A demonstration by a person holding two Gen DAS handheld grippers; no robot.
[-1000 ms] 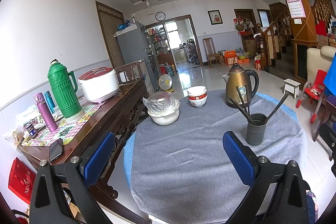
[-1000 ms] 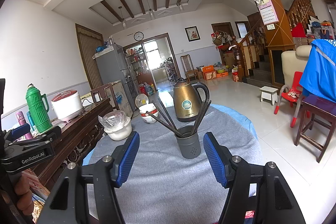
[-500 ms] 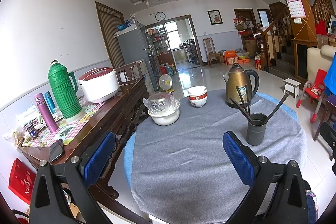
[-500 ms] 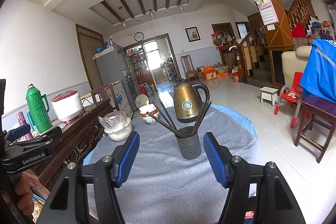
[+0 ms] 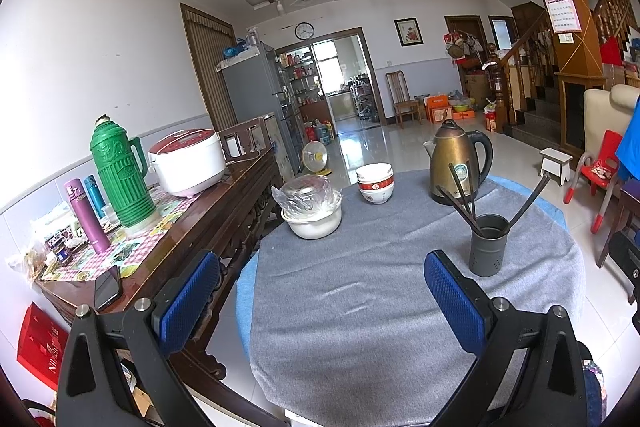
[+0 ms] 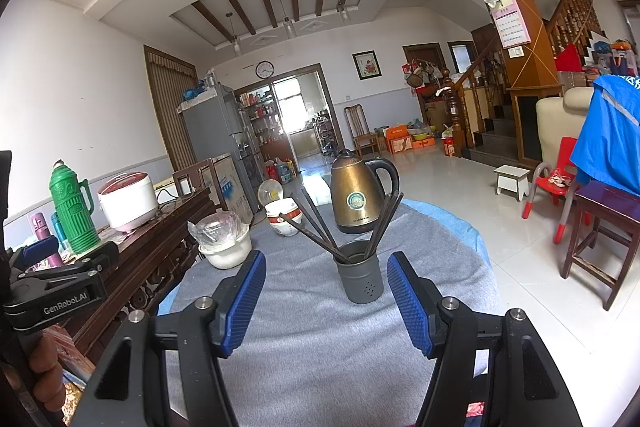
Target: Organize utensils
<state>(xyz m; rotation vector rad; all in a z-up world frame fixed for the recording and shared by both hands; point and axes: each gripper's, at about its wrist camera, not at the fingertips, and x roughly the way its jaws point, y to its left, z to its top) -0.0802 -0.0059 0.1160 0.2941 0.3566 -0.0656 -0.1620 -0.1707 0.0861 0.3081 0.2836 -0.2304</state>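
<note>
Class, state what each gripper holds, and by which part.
Nothing is held. The left gripper and right gripper are both open and empty above the grey tablecloth.

Our left tongs (image 5: 320, 295) hang spread wide and empty above the grey tabletop (image 5: 360, 307). Ahead to the right we see the dark utensil holder (image 5: 489, 245) standing upright with chopsticks (image 5: 460, 197) fanned out of it. Behind it stands the brass kettle (image 5: 456, 161); left of that, stacked bowls (image 5: 375, 183) and a plastic-covered white pot (image 5: 312, 211).
</note>
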